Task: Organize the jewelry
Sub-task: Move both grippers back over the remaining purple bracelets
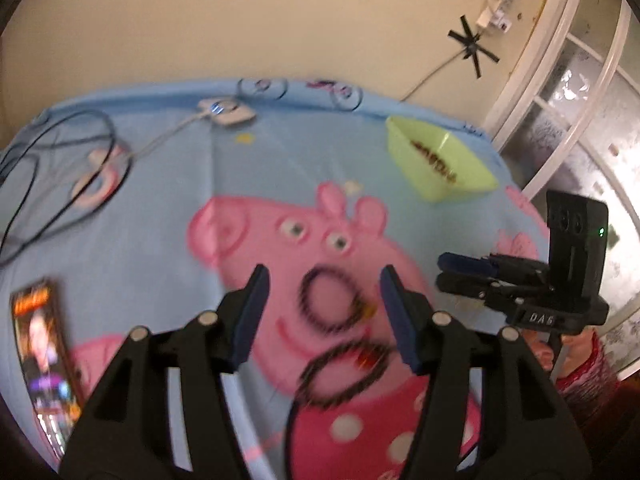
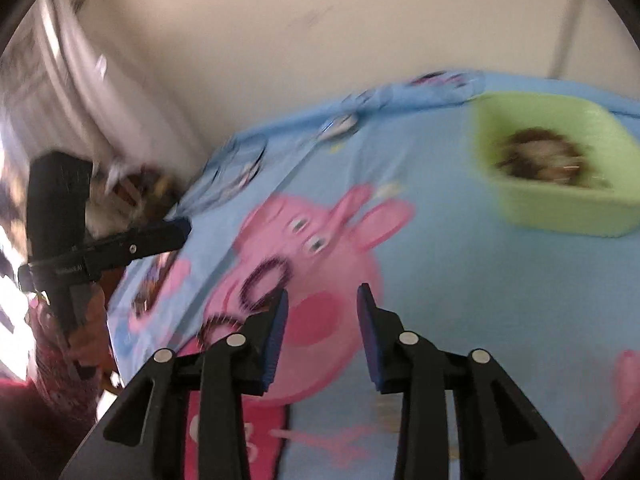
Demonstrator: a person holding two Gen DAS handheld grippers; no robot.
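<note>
Left gripper (image 1: 324,280) gapes empty above the bracelets (image 1: 332,304); right gripper (image 2: 322,296) spread, empty. Blur hides the green tray's (image 2: 560,216) contents.

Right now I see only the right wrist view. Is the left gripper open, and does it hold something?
Observer: The left gripper is open and holds nothing; its jaws stand wide apart.
Operator: What lies in front of it?
Observer: Two dark beaded bracelets lie on the blue blanket. They appear between its fingers, and neither finger touches them.
Operator: Is anything further to the left side?
Observer: A phone with its screen lit lies near the blanket's left edge.
</note>
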